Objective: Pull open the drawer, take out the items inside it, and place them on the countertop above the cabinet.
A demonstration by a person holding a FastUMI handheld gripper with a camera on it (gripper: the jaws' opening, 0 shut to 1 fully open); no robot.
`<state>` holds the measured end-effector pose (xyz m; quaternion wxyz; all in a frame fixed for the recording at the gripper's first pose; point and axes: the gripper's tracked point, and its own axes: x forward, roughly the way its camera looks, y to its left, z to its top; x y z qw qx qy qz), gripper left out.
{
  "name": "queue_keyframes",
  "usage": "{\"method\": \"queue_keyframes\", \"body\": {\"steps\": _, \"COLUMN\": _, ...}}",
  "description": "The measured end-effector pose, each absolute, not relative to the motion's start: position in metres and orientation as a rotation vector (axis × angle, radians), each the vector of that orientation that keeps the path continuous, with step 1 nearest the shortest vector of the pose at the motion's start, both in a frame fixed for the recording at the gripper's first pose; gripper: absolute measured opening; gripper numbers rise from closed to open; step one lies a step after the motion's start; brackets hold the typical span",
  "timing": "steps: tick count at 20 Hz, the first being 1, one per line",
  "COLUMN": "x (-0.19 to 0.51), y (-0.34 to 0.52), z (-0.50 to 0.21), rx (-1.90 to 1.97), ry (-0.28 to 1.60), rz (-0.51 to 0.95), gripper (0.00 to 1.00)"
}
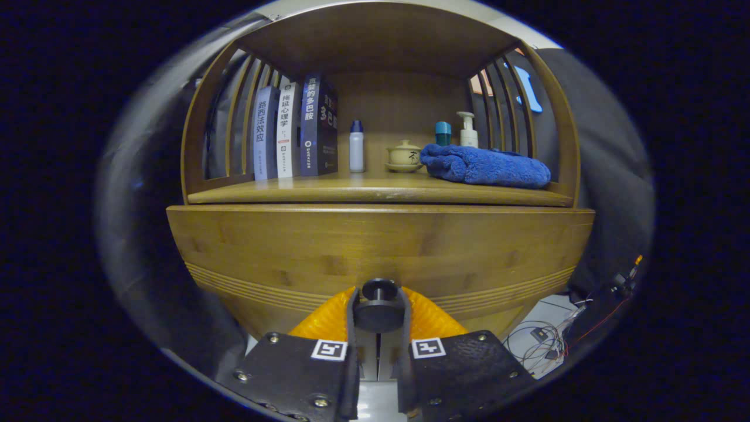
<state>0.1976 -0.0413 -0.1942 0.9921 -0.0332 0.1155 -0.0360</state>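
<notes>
Fingers (379, 313) clench the round dark knob (379, 305) on the smooth, grooved wooden drawer (381, 246).

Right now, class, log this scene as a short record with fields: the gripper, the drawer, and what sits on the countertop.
gripper: jaws closed on the drawer knob
drawer: shut, contents hidden
countertop: three upright books, white bottle, lidded cup on saucer, folded blue towel, pump bottle behind the towel

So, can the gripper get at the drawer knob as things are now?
Probably yes: the gripper already has the drawer knob between its fingers, which seem closed on it, with nothing in the way.
</notes>
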Motion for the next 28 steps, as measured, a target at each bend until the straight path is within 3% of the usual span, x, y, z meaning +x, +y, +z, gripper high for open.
{"method": "queue_keyframes", "body": {"steps": 14, "x": 0.086, "y": -0.039, "z": -0.206, "rx": -0.108, "ry": 0.232, "rz": -0.032, "gripper": 0.26}}
{"method": "queue_keyframes", "body": {"steps": 28, "x": 0.052, "y": -0.033, "z": -0.21, "rx": -0.068, "ry": 0.248, "rz": -0.046, "gripper": 0.26}}
